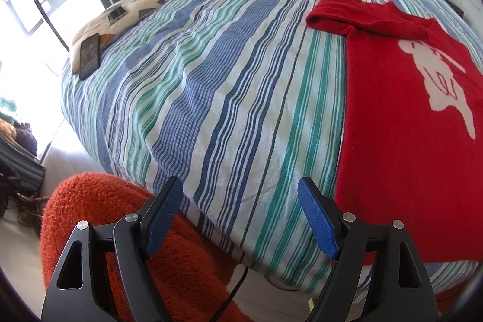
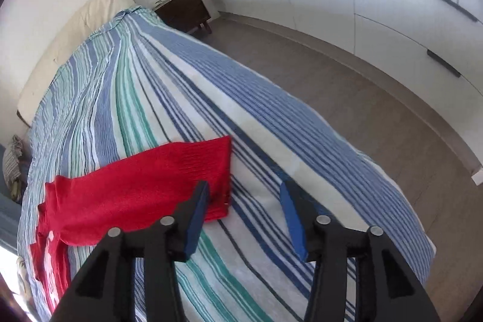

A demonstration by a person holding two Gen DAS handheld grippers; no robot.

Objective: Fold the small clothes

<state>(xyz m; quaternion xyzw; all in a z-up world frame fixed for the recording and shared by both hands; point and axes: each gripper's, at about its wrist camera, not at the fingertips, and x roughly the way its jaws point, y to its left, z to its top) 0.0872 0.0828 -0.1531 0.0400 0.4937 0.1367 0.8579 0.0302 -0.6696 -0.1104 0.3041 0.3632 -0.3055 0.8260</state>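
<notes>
Both-sided, each gripper point(image 1: 240, 195) point(image 2: 243, 201) angled down, parted, above red garment point(image 2: 145, 192).

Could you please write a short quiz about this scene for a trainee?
1. True or false: the left gripper is holding the red shirt.
2. What lies on the pillow at the far side of the bed?
A) a phone B) a book C) a cup
3. Fill in: the shirt bears a ____ figure on its front.

Key:
1. False. Its jaws stand open over the bedspread, with the shirt off to one side.
2. A, the phone.
3. White.
</notes>
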